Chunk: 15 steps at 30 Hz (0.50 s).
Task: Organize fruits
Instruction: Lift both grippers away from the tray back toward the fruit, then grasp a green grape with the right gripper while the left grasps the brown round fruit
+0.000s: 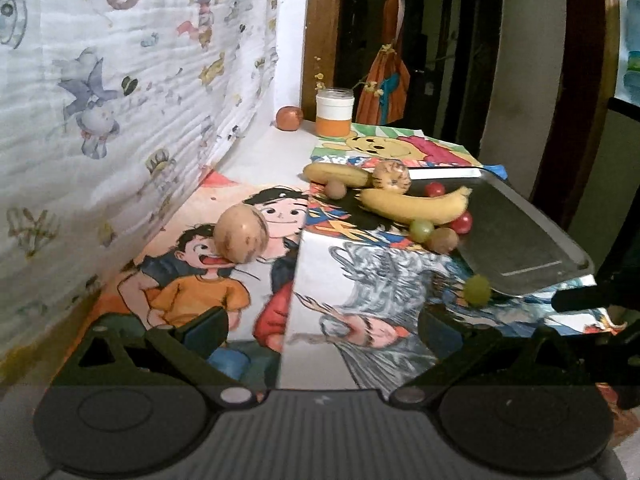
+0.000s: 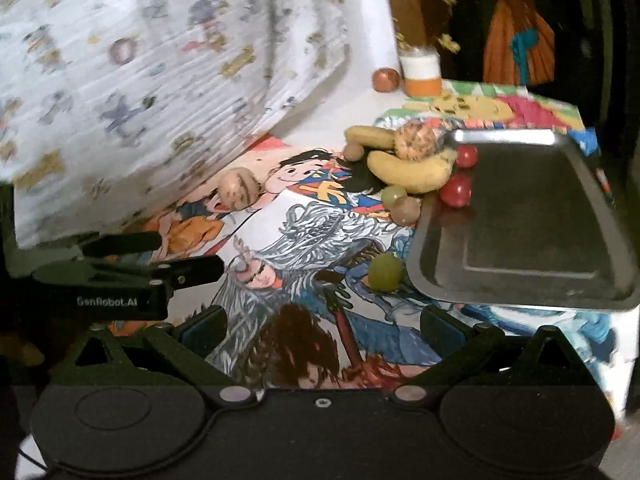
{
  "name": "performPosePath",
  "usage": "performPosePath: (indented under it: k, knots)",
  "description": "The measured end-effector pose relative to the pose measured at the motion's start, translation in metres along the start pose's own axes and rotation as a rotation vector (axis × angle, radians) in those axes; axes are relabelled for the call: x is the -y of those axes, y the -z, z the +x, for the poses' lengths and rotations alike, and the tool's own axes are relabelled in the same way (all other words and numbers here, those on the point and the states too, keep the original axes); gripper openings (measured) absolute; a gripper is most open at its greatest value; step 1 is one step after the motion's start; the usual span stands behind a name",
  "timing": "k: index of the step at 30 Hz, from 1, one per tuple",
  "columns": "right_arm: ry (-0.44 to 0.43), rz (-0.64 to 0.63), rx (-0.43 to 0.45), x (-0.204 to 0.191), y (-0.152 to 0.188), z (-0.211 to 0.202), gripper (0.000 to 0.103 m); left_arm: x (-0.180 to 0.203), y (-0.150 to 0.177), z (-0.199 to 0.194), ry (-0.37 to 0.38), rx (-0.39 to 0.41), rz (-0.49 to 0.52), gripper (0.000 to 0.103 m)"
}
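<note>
Left wrist, green grape [image 1: 477, 289] beyond spread fingers [image 1: 208, 326]

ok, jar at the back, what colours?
Jar: white upper, orange base. Clearest in left wrist view.

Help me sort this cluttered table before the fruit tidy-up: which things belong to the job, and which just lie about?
For the job: metal tray, two bananas, red cherry tomatoes, green grapes, large brown fruit.

Lying about: jar, cartoon posters, patterned cloth.
</note>
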State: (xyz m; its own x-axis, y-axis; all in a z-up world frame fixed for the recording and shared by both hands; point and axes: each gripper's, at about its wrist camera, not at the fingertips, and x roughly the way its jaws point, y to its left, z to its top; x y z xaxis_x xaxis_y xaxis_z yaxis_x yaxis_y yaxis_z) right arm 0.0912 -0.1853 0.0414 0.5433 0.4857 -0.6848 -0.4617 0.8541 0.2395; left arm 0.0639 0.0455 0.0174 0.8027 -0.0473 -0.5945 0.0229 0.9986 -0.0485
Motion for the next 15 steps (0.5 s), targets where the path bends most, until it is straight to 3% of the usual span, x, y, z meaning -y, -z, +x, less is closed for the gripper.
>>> performPosePath:
  k: [9,15]
  knots:
    - [0.043,0.105,-0.017,0.009,-0.005,0.038,0.087,-0.023,-0.018,0.037,-0.003,0.002,0.015,0.103]
    - [0.046,0.105,0.004,0.011,-0.009,0.051,0.085,-0.029,-0.024,0.057,0.004,-0.012,0.027,0.103]
